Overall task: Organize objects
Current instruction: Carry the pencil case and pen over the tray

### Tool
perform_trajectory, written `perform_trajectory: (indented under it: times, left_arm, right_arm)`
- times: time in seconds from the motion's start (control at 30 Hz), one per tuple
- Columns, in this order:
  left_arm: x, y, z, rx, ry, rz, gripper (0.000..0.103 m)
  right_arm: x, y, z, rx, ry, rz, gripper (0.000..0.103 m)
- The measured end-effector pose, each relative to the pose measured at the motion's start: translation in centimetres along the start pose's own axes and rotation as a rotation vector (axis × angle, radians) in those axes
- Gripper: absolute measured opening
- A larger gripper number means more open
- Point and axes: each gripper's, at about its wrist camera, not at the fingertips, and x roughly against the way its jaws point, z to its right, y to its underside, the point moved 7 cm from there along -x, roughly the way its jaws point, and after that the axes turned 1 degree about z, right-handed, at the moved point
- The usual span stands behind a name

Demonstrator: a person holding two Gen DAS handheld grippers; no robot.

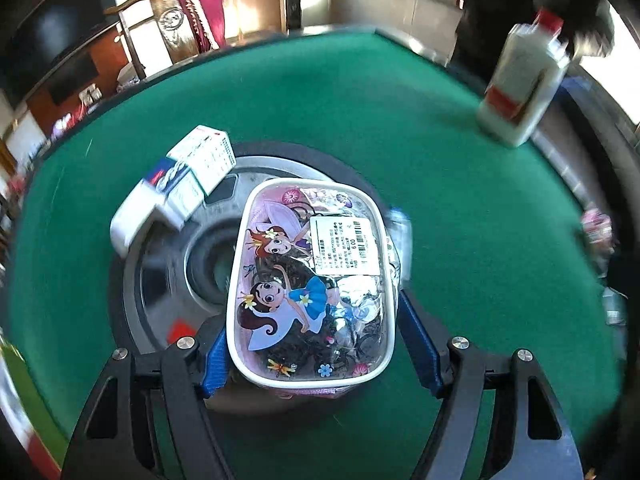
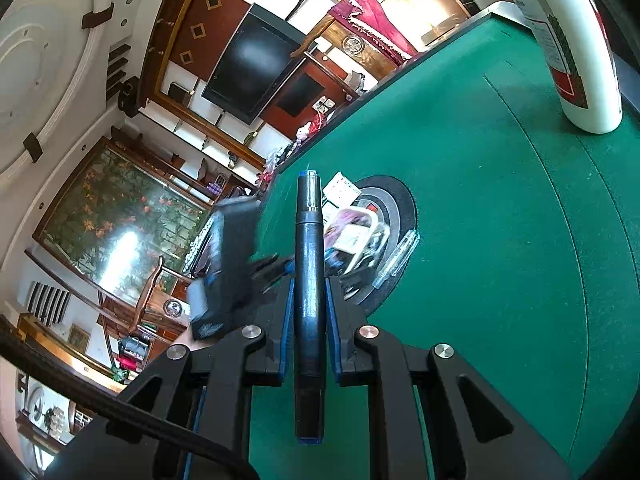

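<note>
My left gripper (image 1: pixel 316 344) is shut on a clear pouch printed with cartoon fairies (image 1: pixel 308 280), holding it over the round silver-and-black centre plate (image 1: pixel 160 272) of the green table (image 1: pixel 460 220). Small white boxes (image 1: pixel 180 188) lie stacked on the plate's far left edge. My right gripper (image 2: pixel 308 296) is shut on a black marker pen (image 2: pixel 308 288), tilted above the table. In the right wrist view the pouch (image 2: pixel 352 236) and a clear pen cap (image 2: pixel 396 258) lie by the plate, with the left gripper (image 2: pixel 228 264) beside them.
A white bottle with a red cap and label (image 1: pixel 520 80) stands at the table's far right; it also shows in the right wrist view (image 2: pixel 568 48). Small blurred items (image 1: pixel 600 232) sit at the right rim. Cabinets and a dark TV (image 2: pixel 248 68) stand beyond the table.
</note>
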Motion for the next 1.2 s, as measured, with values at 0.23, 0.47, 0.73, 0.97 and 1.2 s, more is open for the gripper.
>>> perform_trajectory:
  times: [0.23, 0.47, 0.73, 0.97, 1.2]
  left_arm:
    - [5.3, 6.3, -0.3, 0.155, 0.036, 0.137, 0.068]
    - [10.2, 9.6, -1.6, 0.198, 0.022, 0.247, 0.068]
    - [14.1, 13.0, -4.6, 0.273, 0.057, 0.305, 0.068]
    - [19.1, 15.7, -10.8, 0.393, 0.003, 0.404, 0.068]
    - [22.6, 19.5, -17.5, 0.494, -0.080, 0.462, 0.068]
  right_arm:
    - [-1.0, 1.2, -0.7, 0.035, 0.012, -0.035, 0.013]
    - [-3.2, 4.3, -2.7, 0.110, 0.026, -0.109, 0.013]
    - [-6.4, 8.2, -5.5, 0.150, 0.014, -0.190, 0.013]
    - [-10.2, 10.9, -11.7, 0.218, -0.052, -0.222, 0.013]
    - [-14.9, 14.0, -16.7, 0.275, -0.089, -0.299, 0.013]
